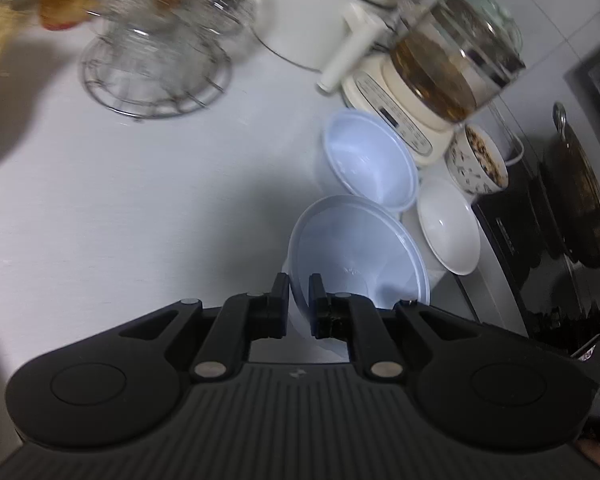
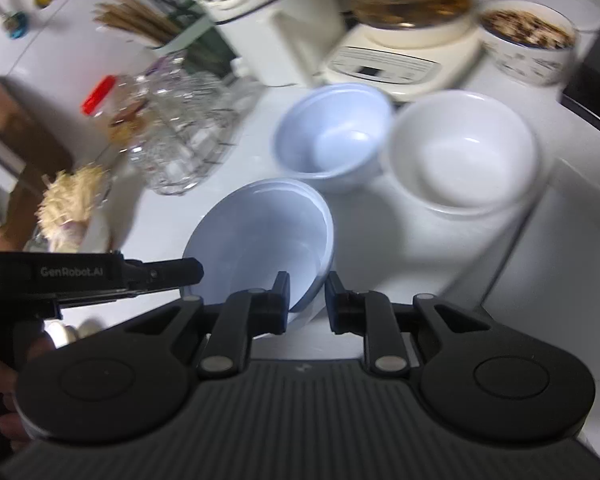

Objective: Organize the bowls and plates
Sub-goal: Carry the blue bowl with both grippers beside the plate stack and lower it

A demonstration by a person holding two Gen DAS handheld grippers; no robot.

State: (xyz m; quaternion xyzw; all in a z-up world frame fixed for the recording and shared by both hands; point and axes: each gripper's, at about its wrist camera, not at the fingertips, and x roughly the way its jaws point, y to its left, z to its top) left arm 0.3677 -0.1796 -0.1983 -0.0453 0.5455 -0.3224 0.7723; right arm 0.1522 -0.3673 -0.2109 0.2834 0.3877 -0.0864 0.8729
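a pale blue bowl [image 2: 260, 236] sits on the white desk [image 1: 120, 208] as two hand-held grippers take its rim from opposite sides. the left gripper [image 1: 299, 304] has its jaws pinching the bowl's near wall, one finger inside and one outside. the right gripper [image 2: 307, 300] has the wall between its narrowed jaws on the other side, and they look pressed on it, though blur leaves that unsure. a second pale blue bowl [image 2: 332, 136] stands just behind, touching or almost touching a white bowl [image 2: 464, 152] nearer the desk's stove-side edge, with a patterned bowl [image 2: 528, 40] and an appliance base [image 2: 400, 64] beyond. the blue bowl looks like thin, light, glossy plastic: stiff enough to lift by the rim, likely slippery, so a square pinch low on the wall seems safest for nesting it into its twin.
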